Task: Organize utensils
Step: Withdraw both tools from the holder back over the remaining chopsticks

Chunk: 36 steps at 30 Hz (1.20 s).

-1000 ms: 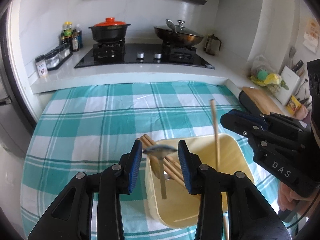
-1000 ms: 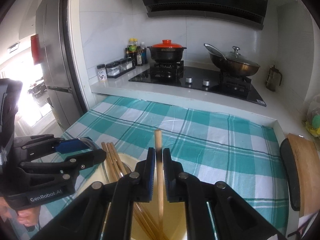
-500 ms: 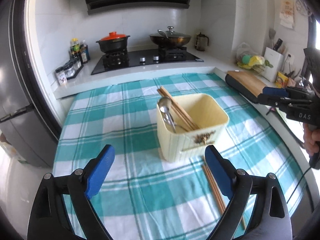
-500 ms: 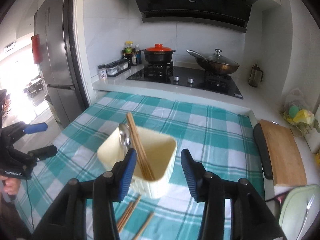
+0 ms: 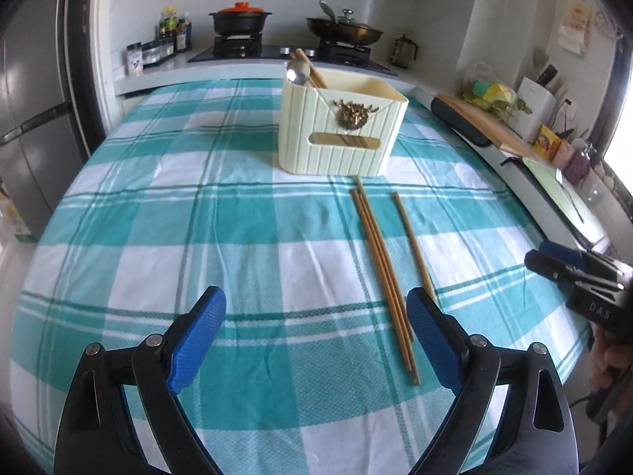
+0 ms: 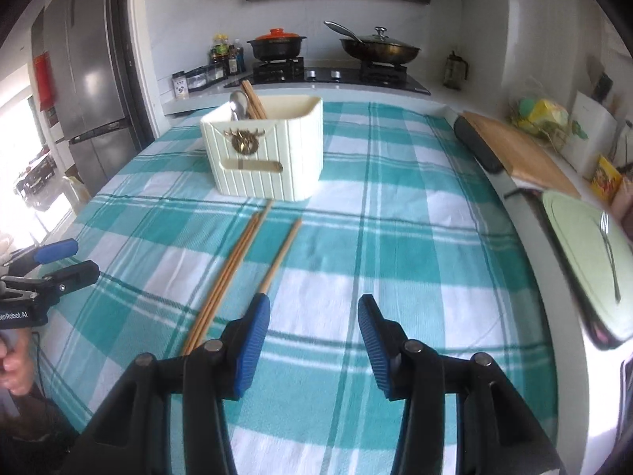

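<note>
A cream utensil holder [image 5: 341, 126] stands on the checked tablecloth [image 5: 198, 237]; it also shows in the right wrist view [image 6: 266, 150]. A metal spoon [image 5: 297, 71] and several chopsticks [image 5: 310, 69] stick out of it. Three wooden chopsticks [image 5: 381, 273] lie on the cloth in front of it, also in the right wrist view [image 6: 237, 269]. My left gripper [image 5: 316, 332] is open and empty, low over the cloth near their tips. My right gripper [image 6: 314, 336] is open and empty, just right of the single chopstick [image 6: 279, 257].
A hob with a red-lidded pot [image 5: 239, 19] and a wok [image 5: 344, 31] is behind the table. A cutting board [image 6: 518, 154] and a pale green tray [image 6: 585, 257] lie along the right counter. A fridge [image 6: 91, 91] stands at the left.
Both grippers let go of the spoon and chopstick over the holder, opened, and drew back and down to the near side of the table.
</note>
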Each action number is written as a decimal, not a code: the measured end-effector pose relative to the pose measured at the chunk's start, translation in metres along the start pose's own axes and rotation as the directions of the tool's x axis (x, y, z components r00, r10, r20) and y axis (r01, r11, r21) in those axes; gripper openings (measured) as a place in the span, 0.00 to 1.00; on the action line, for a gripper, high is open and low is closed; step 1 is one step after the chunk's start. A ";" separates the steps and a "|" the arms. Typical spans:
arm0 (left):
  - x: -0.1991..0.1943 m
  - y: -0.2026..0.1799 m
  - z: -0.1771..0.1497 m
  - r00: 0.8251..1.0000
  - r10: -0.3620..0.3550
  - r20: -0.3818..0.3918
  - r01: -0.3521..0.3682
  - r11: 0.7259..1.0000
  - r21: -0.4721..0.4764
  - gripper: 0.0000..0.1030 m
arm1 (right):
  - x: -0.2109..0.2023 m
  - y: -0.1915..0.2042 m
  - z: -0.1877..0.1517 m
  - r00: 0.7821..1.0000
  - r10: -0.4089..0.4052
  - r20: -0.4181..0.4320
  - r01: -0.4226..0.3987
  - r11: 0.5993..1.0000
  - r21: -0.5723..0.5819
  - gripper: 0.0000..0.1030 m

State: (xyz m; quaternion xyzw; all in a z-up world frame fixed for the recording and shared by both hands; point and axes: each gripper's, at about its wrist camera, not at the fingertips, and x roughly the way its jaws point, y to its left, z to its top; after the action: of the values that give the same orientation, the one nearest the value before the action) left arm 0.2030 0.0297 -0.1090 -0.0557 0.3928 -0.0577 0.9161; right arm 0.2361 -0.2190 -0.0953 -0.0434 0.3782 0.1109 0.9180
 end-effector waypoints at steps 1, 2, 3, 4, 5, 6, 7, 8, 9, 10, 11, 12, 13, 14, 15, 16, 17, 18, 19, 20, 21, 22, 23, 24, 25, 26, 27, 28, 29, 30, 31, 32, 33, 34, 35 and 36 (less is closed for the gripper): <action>0.001 -0.001 -0.005 1.000 0.010 0.001 -0.010 1.000 -0.001 0.91 | 0.000 -0.001 -0.009 1.000 -0.014 0.000 0.014 1.000 0.025 0.46; 0.002 -0.002 -0.010 1.000 0.019 0.004 -0.019 1.000 0.003 0.91 | 0.001 -0.002 -0.017 1.000 -0.027 0.001 0.027 0.999 0.046 0.46; 0.002 -0.003 -0.013 0.999 0.030 0.012 -0.031 0.999 0.009 0.91 | 0.002 -0.003 -0.024 0.999 -0.038 0.001 0.038 0.997 0.062 0.46; 0.002 -0.005 -0.016 0.999 0.046 0.021 -0.046 0.999 0.013 0.91 | 0.003 -0.003 -0.030 0.999 -0.049 0.001 0.049 0.996 0.071 0.46; 0.003 -0.005 -0.017 0.998 0.056 0.028 -0.057 0.998 0.011 0.91 | 0.004 -0.003 -0.034 0.998 -0.061 0.001 0.061 0.995 0.075 0.46; 0.003 -0.004 -0.019 0.998 0.061 0.032 -0.061 0.998 0.004 0.91 | 0.004 -0.004 -0.038 0.997 -0.072 0.000 0.072 0.994 0.078 0.46; 0.003 -0.004 -0.021 0.998 0.058 0.032 -0.058 0.998 -0.006 0.91 | 0.004 -0.005 -0.040 0.997 -0.082 0.002 0.081 0.993 0.081 0.46; 0.005 -0.003 -0.022 0.998 0.053 0.025 -0.053 0.998 -0.016 0.91 | 0.004 -0.006 -0.042 0.996 -0.091 0.006 0.090 0.992 0.087 0.46; 0.007 -0.002 -0.024 0.999 0.051 0.014 -0.051 0.998 -0.025 0.91 | 0.002 -0.008 -0.044 0.995 -0.100 0.013 0.098 0.990 0.097 0.46; 0.009 -0.002 -0.026 0.999 0.054 0.005 -0.054 0.998 -0.031 0.91 | 0.001 -0.011 -0.045 0.994 -0.105 0.021 0.102 0.989 0.111 0.46; 0.010 -0.002 -0.028 0.998 0.055 0.000 -0.055 0.998 -0.033 0.91 | 0.000 -0.013 -0.047 0.994 -0.105 0.026 0.101 0.987 0.124 0.46; 0.011 -0.003 -0.030 0.998 0.057 -0.003 -0.057 0.998 -0.030 0.91 | 0.000 -0.014 -0.049 0.994 -0.102 0.031 0.097 0.986 0.135 0.46; 0.012 -0.003 -0.031 0.998 0.065 -0.005 -0.065 0.998 -0.026 0.91 | 0.000 -0.016 -0.051 0.994 -0.101 0.033 0.095 0.985 0.144 0.46; 0.012 -0.004 -0.032 0.997 0.070 -0.006 -0.071 0.997 -0.023 0.91 | 0.002 -0.016 -0.052 0.994 -0.100 0.030 0.095 0.984 0.148 0.46; 0.013 -0.005 -0.033 0.997 0.072 -0.007 -0.072 0.997 -0.020 0.91 | 0.004 -0.016 -0.054 0.995 -0.098 0.024 0.093 0.984 0.151 0.46; 0.014 -0.006 -0.033 0.997 0.071 -0.011 -0.071 0.997 -0.018 0.91 | 0.006 -0.017 -0.055 0.995 -0.096 0.018 0.092 0.984 0.153 0.46; 0.015 -0.006 -0.033 0.997 0.070 -0.014 -0.070 0.997 -0.018 0.91 | 0.008 -0.017 -0.056 0.996 -0.094 0.012 0.091 0.984 0.156 0.46; 0.016 -0.006 -0.033 0.998 0.068 -0.016 -0.069 0.997 -0.017 0.91 | 0.010 -0.017 -0.057 0.996 -0.089 0.006 0.087 0.983 0.160 0.46; 0.017 -0.007 -0.033 0.998 0.068 -0.018 -0.068 0.998 -0.016 0.91 | 0.012 -0.017 -0.057 0.996 -0.085 0.003 0.083 0.983 0.162 0.46; 0.018 -0.007 -0.033 0.997 0.069 -0.019 -0.069 0.997 -0.014 0.91 | 0.013 -0.017 -0.059 0.997 -0.083 0.000 0.081 0.983 0.165 0.46; 0.019 -0.007 -0.033 0.997 0.071 -0.022 -0.072 0.997 -0.012 0.91 | 0.014 -0.017 -0.059 0.997 -0.080 -0.002 0.080 0.983 0.167 0.46; 0.021 -0.008 -0.033 0.997 0.071 -0.025 -0.072 0.997 -0.012 0.91 | 0.015 -0.017 -0.060 0.997 -0.078 -0.006 0.078 0.983 0.169 0.46; 0.022 -0.008 -0.032 0.997 0.069 -0.028 -0.070 0.998 -0.011 0.91 | 0.016 -0.016 -0.061 0.997 -0.077 -0.009 0.077 0.982 0.169 0.46; 0.024 -0.008 -0.032 0.997 0.067 -0.032 -0.068 0.998 -0.011 0.91 | 0.016 -0.015 -0.061 0.997 -0.076 -0.013 0.077 0.983 0.169 0.46; 0.025 -0.009 -0.032 0.997 0.064 -0.035 -0.064 0.998 -0.011 0.91 | 0.017 -0.014 -0.062 0.997 -0.074 -0.016 0.076 0.983 0.167 0.46; 0.027 -0.010 -0.031 0.998 0.060 -0.036 -0.061 0.998 -0.010 0.91 | 0.018 -0.013 -0.062 0.997 -0.072 -0.018 0.074 0.983 0.166 0.46; 0.029 -0.011 -0.029 0.998 0.057 -0.037 -0.057 0.998 -0.006 0.91 | 0.018 -0.012 -0.062 0.997 -0.069 -0.020 0.071 0.984 0.162 0.46; 0.031 -0.012 -0.028 0.998 0.055 -0.038 -0.055 0.998 -0.001 0.91 | 0.018 -0.011 -0.063 0.997 -0.068 -0.022 0.071 0.985 0.159 0.46; 0.034 -0.014 -0.027 0.998 0.054 -0.040 -0.054 0.999 0.005 0.91 | 0.019 -0.009 -0.062 0.998 -0.067 -0.023 0.069 0.986 0.155 0.46; 0.038 -0.016 -0.026 0.998 0.054 -0.044 -0.054 0.998 0.011 0.91 | 0.020 -0.008 -0.062 0.998 -0.065 -0.024 0.067 0.986 0.152 0.46; 0.042 -0.017 -0.024 0.997 0.055 -0.048 -0.054 0.998 0.017 0.91 | 0.020 -0.007 -0.062 0.998 -0.063 -0.025 0.066 0.986 0.150 0.46; 0.045 -0.018 -0.022 0.997 0.054 -0.052 -0.053 0.998 0.022 0.91 | 0.021 -0.006 -0.062 0.998 -0.062 -0.027 0.065 0.987 0.148 0.46; 0.049 -0.020 -0.021 0.997 0.053 -0.056 -0.051 0.998 0.028 0.91 | 0.022 -0.005 -0.062 0.998 -0.061 -0.029 0.065 0.987 0.147 0.46; 0.053 -0.021 -0.019 0.997 0.050 -0.058 -0.049 0.998 0.034 0.91 | 0.022 -0.005 -0.062 0.998 -0.060 -0.030 0.064 0.987 0.146 0.46; 0.056 -0.022 -0.017 0.997 0.048 -0.059 -0.046 0.998 0.038 0.91 | 0.023 -0.004 -0.062 0.998 -0.059 -0.030 0.063 0.987 0.145 0.46; 0.061 -0.024 -0.014 0.997 0.046 -0.063 -0.044 0.998 0.044 0.91 | 0.023 -0.004 -0.062 0.998 -0.060 -0.030 0.063 0.988 0.143 0.46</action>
State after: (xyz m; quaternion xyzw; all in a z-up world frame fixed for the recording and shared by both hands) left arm 0.2332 -0.0038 -0.1586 -0.0255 0.4219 -0.0472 0.9050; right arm 0.2100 -0.2288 -0.1554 0.0098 0.3956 0.0545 0.9168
